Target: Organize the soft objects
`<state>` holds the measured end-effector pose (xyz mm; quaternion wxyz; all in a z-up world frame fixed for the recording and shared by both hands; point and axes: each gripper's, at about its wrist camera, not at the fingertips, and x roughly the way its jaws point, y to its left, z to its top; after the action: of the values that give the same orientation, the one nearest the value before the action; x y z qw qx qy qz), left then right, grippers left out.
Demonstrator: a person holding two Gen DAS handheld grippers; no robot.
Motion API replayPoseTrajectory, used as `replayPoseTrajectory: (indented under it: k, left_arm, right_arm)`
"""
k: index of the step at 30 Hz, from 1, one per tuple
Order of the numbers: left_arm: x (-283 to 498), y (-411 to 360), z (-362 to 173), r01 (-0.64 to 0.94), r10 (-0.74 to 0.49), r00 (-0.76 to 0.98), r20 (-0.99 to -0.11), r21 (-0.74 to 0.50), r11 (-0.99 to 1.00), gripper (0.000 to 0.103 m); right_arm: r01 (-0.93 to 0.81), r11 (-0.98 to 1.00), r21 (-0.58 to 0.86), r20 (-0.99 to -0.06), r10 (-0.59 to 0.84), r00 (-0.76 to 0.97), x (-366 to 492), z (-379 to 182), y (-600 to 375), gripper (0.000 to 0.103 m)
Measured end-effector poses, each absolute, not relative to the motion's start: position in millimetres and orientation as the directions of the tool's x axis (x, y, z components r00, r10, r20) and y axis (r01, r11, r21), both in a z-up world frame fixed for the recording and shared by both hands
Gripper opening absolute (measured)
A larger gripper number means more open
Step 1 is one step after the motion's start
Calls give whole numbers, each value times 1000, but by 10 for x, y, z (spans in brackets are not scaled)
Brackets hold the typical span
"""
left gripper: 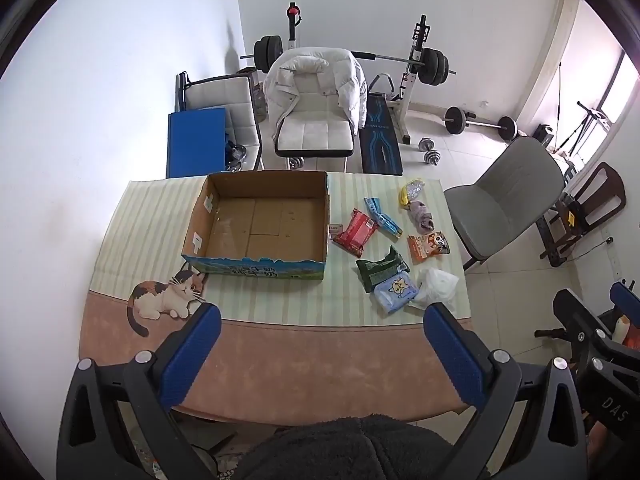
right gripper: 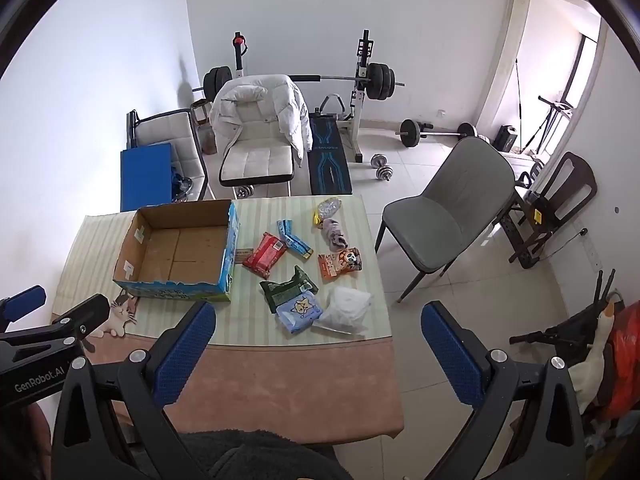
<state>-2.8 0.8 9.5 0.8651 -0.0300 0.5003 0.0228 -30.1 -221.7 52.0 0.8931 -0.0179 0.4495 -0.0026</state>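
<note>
An empty cardboard box [left gripper: 256, 270] [right gripper: 176, 290] stands on the table's left half. To its right lie soft packets: a red one [left gripper: 356, 232] [right gripper: 264, 256], a blue one [left gripper: 382, 216], a green one [left gripper: 380, 270] [right gripper: 286, 286], an orange one [left gripper: 428, 246], a pale blue cat-print pack [left gripper: 396, 294] [right gripper: 300, 310], a white plastic bag [left gripper: 438, 288] [right gripper: 346, 308], a grey-purple cloth [left gripper: 422, 216] and a yellow-clear bag [left gripper: 412, 192]. My left gripper [left gripper: 322, 316] hovers open over the near table edge, holding nothing. My right gripper [right gripper: 319, 312] hovers open beside it, also holding nothing.
The table [left gripper: 160, 220] has a striped cloth with a cat print [left gripper: 168, 300]. A grey chair [right gripper: 452, 208] stands right of the table. Beyond it are a white armchair with a jacket [left gripper: 316, 96], a blue mat and a weight bench. A dark fleece sleeve fills the bottom edge.
</note>
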Motion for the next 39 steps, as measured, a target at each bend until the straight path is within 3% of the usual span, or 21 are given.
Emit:
replayPoseTrajectory:
  k: [39]
  left_arm:
    - [-81, -3, 91, -63, -5, 506, -862, -43, 997, 103]
  right_arm:
    - [-5, 999, -43, -786, -31, 617, -386, 548, -2267, 103]
